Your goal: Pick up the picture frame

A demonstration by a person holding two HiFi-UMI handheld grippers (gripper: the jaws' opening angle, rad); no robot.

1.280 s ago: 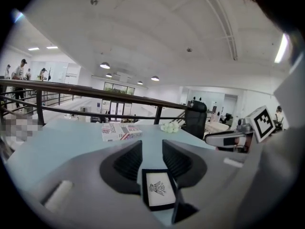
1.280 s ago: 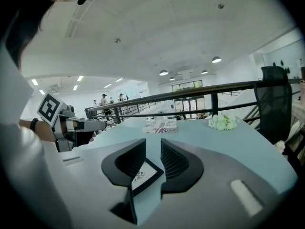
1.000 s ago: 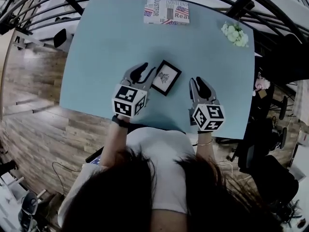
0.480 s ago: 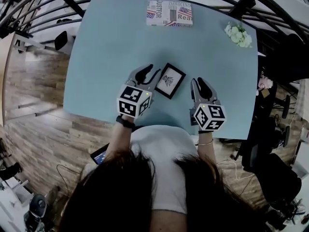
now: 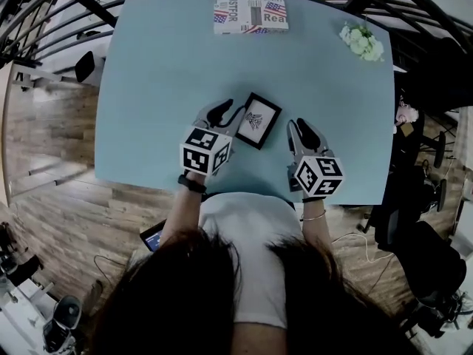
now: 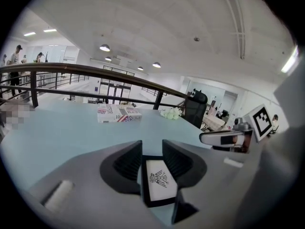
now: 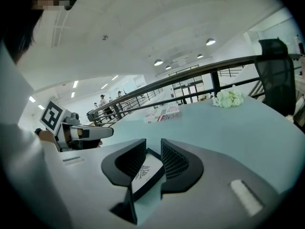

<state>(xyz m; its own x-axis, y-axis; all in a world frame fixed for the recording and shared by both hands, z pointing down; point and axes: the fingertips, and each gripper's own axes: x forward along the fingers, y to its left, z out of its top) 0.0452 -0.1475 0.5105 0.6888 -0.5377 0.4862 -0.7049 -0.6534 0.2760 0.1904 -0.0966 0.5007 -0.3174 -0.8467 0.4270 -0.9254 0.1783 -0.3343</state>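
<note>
Looking down from the head view, I see the picture frame (image 5: 257, 120) lying flat on the pale blue desk (image 5: 162, 65). It is close to the edge nearest me and turned at a slant, with a small dark drawing on its white centre. My left tongs (image 5: 224, 112) sit just beside the frame's left edge; from above I cannot tell whether the tips touch it. My right tongs (image 5: 301, 129) are off to the frame's right, with bare desk between them and it.

The left gripper view shows what the head view does not. The two dark ribbed jaws stand apart, released, and the frame shows through the gap, lying on the desk beyond them with its black border wider than the gap. The right tongs appear side-on at that view's right edge. In the right gripper view the jaws are likewise parted and grasp nothing, and the frame shows at a slant through the gap.

Only the head view gives the whole layout. A printed box (image 5: 250, 13) sits at the far edge and a bunch of white flowers (image 5: 361, 41) at the far right corner, both well apart from the frame. The gripper views show a dark railing (image 6: 95, 70) behind the desk and a black office chair (image 7: 276, 70).
</note>
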